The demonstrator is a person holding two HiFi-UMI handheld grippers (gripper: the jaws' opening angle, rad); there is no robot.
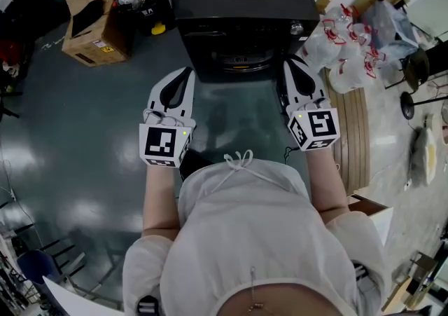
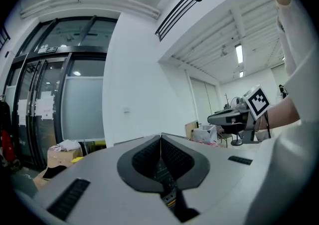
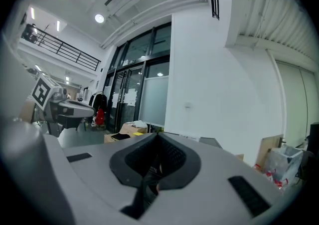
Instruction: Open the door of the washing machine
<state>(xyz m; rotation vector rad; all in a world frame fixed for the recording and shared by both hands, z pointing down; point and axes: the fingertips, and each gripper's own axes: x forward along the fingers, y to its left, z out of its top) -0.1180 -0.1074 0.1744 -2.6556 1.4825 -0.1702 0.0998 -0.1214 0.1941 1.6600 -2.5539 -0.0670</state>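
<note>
The fingers [image 2: 144,156] of the left gripper [image 1: 187,73] are pressed together with nothing between them. The fingers [image 3: 172,156] of the right gripper [image 1: 288,64] are closed too, and empty. Both grippers point at the black washing machine [image 1: 245,6], which stands on the floor [image 1: 70,139] right in front of them. Its door [image 1: 241,62] looks closed, but that is hard to tell from above. A cardboard box [image 1: 91,27] sits to its left.

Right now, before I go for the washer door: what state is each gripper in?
Left gripper: closed, nothing between its jaws.
Right gripper: closed, nothing between its jaws.
</note>
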